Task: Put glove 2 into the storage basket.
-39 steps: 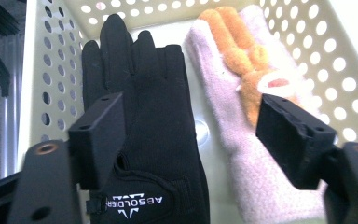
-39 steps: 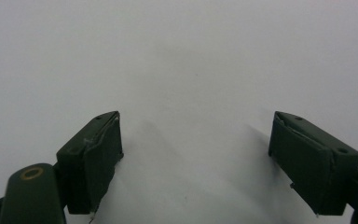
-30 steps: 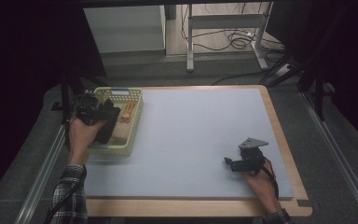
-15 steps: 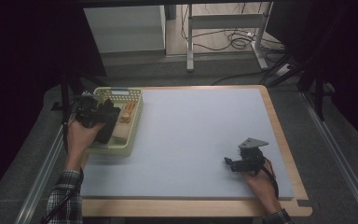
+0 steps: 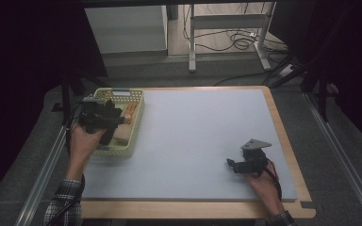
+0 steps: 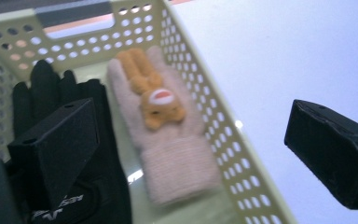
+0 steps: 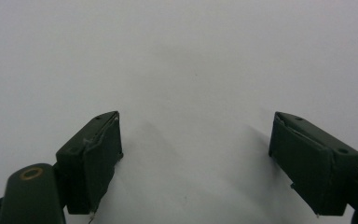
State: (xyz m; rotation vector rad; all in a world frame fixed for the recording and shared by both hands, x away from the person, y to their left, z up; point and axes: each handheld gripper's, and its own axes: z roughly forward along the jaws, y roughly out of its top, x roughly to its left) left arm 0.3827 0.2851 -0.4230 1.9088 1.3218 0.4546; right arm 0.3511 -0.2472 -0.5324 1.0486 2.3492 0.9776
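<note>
**Left gripper opens over the basket, gloves lying inside**

The left gripper (image 5: pixel 104 117) hangs above the pale green basket (image 5: pixel 137 123) at the far left of the mat (image 5: pixel 202 136), and its jaws have just been opening: in the left gripper view they stand wide apart with nothing between the pads. One jaw sits over the black glove (image 6: pixel 51 93), the other out over the bare mat, beyond the basket's right wall.

Down in the basket, two gloves lie side by side. The pink glove (image 6: pixel 172 154) is stretched flat along the floor, fingers pointing to the far wall, cuff toward the near end, pressed close to the perforated right wall. An orange animal figure (image 6: pixel 151 98) sits on its back. The black glove lies just left of it, touching along the edge, with white lettering on its cuff; part of it is hidden behind the left jaw. The picture there is slightly blurred.

Over on the near right, the right gripper (image 5: pixel 238 165) sits low over the mat, well apart from the basket, a hand (image 5: pixel 264 188) behind it. The right gripper view has its jaws spread wide, and only plain mat (image 7: pixel 182 70) shows between them. A wooden table edge (image 5: pixel 193 209) frames the mat on the near side.
</note>
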